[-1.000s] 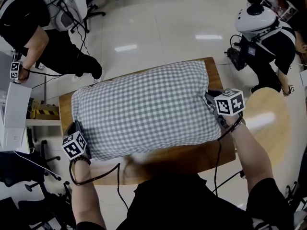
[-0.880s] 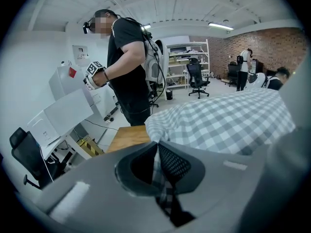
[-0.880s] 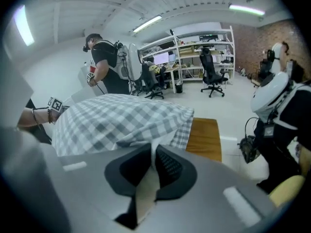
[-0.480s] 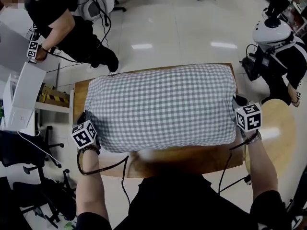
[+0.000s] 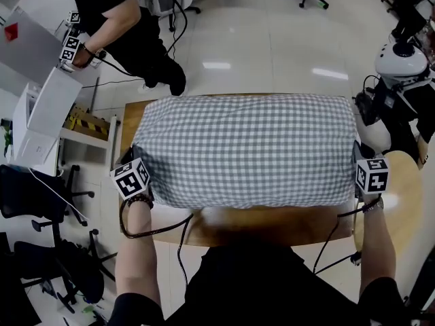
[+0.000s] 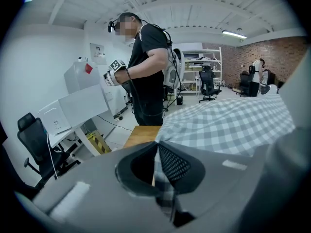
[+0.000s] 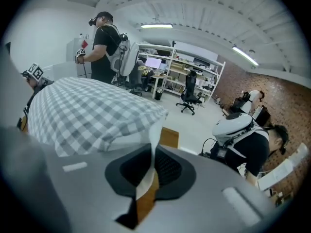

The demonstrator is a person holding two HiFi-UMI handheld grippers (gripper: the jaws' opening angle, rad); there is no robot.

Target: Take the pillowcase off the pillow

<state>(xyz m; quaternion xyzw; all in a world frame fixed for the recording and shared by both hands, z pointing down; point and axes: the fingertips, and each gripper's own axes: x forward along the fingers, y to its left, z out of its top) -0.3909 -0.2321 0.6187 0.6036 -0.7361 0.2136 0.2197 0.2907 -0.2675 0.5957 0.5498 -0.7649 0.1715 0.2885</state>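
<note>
Grey-and-white checked cloth, the pillowcase, is seen fully drawn over the pillow, which lies lengthwise across the wooden table in front of the person. At its near left corner a fold of the checked cloth is pinched by the left gripper, whose jaws are closed tight on it. At the right end a strip of plain white fabric is clamped between the closed jaws of the right gripper. Whether that white strip belongs to the pillow itself or to an inner flap of the case cannot be told.

The step in hand is judged to be the securing of a grip at each end, with no cloth yet slid off. If the white strip is the pillow, the next move is judged to call for the two ends being drawn apart, the checked corner pulled leftward while the right end is held firm. Should it be a flap, a re-grip on the pillow would be needed first.

Farther out, a person in black is seen standing beyond the table, and a round wooden table at the right.
</note>
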